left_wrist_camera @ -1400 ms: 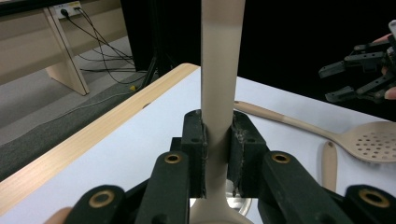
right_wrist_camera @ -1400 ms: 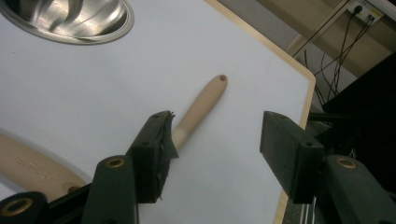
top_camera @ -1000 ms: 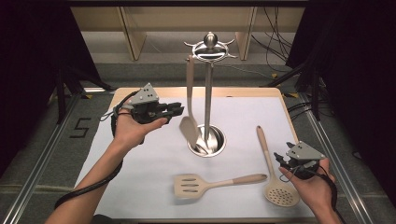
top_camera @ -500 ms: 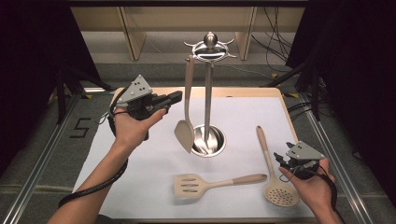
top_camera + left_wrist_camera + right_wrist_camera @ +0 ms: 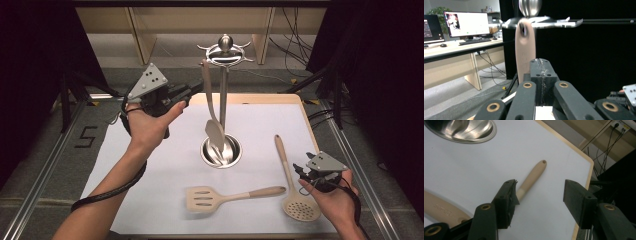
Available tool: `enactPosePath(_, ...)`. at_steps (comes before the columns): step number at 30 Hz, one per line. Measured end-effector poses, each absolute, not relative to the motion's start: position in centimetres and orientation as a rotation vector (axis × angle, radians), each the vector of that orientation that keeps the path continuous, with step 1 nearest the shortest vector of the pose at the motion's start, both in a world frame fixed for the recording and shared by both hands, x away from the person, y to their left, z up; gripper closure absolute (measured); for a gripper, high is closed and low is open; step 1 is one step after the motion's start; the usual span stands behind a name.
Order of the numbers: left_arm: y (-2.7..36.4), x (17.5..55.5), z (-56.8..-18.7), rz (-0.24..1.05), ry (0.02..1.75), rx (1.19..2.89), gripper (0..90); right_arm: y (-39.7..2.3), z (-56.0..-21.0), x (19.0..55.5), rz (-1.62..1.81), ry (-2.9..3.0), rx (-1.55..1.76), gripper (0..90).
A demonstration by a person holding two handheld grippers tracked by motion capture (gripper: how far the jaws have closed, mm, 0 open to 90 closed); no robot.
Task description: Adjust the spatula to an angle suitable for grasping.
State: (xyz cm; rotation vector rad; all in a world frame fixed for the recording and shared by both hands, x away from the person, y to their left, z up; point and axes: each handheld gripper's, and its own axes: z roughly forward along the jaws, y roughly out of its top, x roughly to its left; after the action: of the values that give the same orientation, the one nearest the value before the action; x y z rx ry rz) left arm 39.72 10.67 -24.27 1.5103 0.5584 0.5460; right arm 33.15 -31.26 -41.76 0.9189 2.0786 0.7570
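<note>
A wide table with a pale wooden rim and a white mat on top [image 5: 150,165] carries everything here. At the middle of the mat stands the tall polished steel utensil stand [image 5: 223,107], a thin post rising from a round dished base and ending in a ring of hooks under a ball knob; its base edge shows at the top of the right gripper view [image 5: 464,131]. From one hook hangs the beige silicone spatula with a long flat handle [image 5: 212,107], its blade down in the base dish; in the left gripper view its handle hole sits on the hook just under the knob [image 5: 525,47]. Near the front edge of the mat lies a beige slotted turner with a wooden handle [image 5: 227,196], flat, handle pointing right. Right of it lies a beige perforated skimmer spoon with a wooden handle [image 5: 290,177], its handle running away from the person and its bowl near the front edge. The left gripper [image 5: 184,93], held up in the air left of the stand's top and apart from the hanging spatula, has its jaws pressed together with nothing between them; they have just been closing. The right gripper [image 5: 301,171] sits low beside the skimmer with its jaws spread wide, the skimmer handle [image 5: 531,178] lying on the mat beyond them, ungripped.
</note>
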Motion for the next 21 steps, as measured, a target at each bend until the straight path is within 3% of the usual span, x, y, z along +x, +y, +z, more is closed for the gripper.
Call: enactPosePath(21, 10.0, 40.2, -22.2, 0.59, 0.564, 1.441, 89.4, -31.3, -41.7, 33.1, 0.752, 2.078, 0.921, 44.5)
